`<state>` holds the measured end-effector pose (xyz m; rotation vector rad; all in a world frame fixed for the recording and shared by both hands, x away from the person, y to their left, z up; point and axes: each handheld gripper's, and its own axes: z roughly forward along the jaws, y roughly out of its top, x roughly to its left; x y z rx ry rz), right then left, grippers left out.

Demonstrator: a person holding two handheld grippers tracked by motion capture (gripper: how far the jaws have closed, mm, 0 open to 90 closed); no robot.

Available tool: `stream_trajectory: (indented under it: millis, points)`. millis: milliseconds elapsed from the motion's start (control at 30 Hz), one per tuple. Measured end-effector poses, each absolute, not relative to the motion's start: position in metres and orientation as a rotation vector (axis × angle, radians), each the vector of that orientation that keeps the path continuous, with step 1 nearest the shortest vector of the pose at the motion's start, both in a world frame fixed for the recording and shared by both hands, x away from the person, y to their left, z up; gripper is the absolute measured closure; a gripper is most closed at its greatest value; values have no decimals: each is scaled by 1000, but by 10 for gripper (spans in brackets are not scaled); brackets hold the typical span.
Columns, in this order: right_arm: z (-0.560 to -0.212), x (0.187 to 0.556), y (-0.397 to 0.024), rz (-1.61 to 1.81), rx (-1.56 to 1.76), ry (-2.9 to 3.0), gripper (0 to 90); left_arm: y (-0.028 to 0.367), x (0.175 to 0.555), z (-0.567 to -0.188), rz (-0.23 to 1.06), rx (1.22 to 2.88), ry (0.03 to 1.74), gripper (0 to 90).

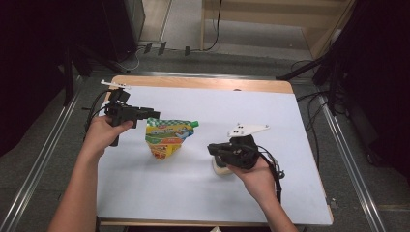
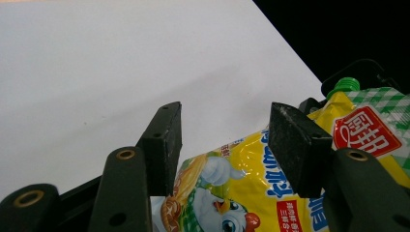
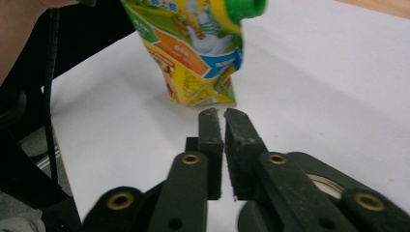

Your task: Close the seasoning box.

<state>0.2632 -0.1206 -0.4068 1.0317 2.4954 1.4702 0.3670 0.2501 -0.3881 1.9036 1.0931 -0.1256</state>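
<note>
Pouch place: the pouch [image 1: 167, 137] stands on the white tabletop [image 1: 203, 193], left of its middle, between the two grippers.
Pouch to left gripper: the left gripper [image 1: 145, 113] is at the pouch's upper left edge; in the left gripper view the pouch [image 2: 251, 193] lies between and beyond the jaws, which stand apart with a clear gap, not pressing on it.
Pouch to right gripper: the right gripper [image 1: 212, 148] is to the pouch's right, apart from it, jaws pointing towards it; in the right gripper view the pouch [image 3: 193, 53] stands beyond the jaw tips.
Right gripper [image 3: 223, 116] state: jaws closed together, nothing between them.
Pouch look: glossy yellow spouted pouch, green screw cap [image 1: 195, 123] at the top right corner, green check band, red logo, cartoon chicken, orange and blue panels.
</note>
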Motion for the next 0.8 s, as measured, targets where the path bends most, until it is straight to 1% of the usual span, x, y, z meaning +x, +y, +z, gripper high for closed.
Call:
stream_trajectory:
  millis: [67,233,533,800]
  points:
    - [-404,265,-127,1461,1048,2494,900,249,367,-389,-129,1911,1089,469]
    - [-399,269,-139,1446,1059,2483,900,247,367,-391,-138,1919,1087,460]
    - [-383,273,-173,1447,1122,2383,900,247,367,-393,-144,1923,1088,457]
    - [-378,277,-200,1420,1183,2306,900,246,368,-394,-146,1928,1086,449]
